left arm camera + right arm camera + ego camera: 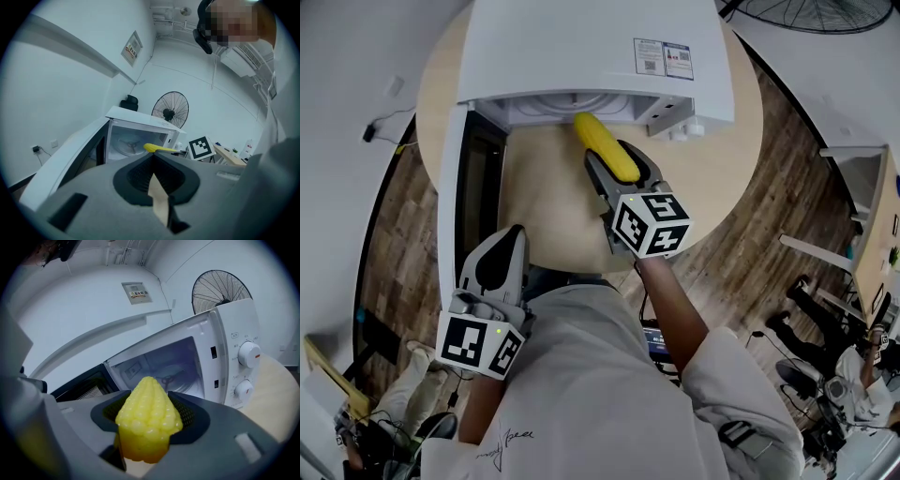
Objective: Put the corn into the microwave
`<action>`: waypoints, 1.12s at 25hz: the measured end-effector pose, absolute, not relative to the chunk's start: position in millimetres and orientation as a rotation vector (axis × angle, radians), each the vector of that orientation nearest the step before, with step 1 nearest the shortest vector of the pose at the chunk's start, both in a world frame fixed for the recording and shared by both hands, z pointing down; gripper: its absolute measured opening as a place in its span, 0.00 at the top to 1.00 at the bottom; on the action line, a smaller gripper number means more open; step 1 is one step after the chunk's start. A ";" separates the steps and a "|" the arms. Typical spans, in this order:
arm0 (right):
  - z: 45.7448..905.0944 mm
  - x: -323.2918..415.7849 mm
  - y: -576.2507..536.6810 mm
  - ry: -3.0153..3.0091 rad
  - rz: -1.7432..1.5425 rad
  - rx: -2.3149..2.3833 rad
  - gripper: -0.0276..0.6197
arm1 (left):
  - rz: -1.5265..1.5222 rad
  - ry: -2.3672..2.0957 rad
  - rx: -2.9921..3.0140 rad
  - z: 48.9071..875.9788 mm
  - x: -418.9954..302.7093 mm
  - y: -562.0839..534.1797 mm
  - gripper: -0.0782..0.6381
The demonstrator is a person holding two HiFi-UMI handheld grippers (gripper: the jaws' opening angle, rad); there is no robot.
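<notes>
While the corn [598, 136] was clamped in the right gripper [617, 164] before the open microwave [581, 47], the left gripper [502, 244] closed empty, a forward reach inside was judged due.

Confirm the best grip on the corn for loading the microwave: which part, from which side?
Thick rear half, clamped across its width, coming from the butt end, as the right gripper holds it. The corn tapers to a tip, so the wide end gives the jaws more bite. The tip faces the open microwave, so it should lead in, jaws trailing.
</notes>
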State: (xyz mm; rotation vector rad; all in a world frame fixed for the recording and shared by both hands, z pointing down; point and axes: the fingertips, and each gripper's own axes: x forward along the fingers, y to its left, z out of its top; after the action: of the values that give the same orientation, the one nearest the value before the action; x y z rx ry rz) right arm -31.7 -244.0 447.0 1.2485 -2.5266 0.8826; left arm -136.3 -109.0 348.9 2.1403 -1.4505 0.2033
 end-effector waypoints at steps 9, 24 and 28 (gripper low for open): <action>459.3 -43.9 -267.4 -2.510 0.834 1.234 0.55 | 0.204 -1.481 2.093 353.8 -153.9 -110.3 0.90; 478.6 -70.3 -293.1 -2.490 0.766 1.197 0.55 | 0.243 -1.466 2.097 361.7 -157.7 -108.2 0.90; 483.5 -72.9 -300.9 -2.474 0.767 1.207 0.55 | 0.244 -1.464 2.097 361.5 -160.9 -109.7 0.90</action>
State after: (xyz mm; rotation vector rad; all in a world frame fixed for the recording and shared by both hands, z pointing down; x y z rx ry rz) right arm -72.9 -300.9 483.5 1.2069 -2.4742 0.7670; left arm -160.9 -109.7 361.5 2.0969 -1.4638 0.2437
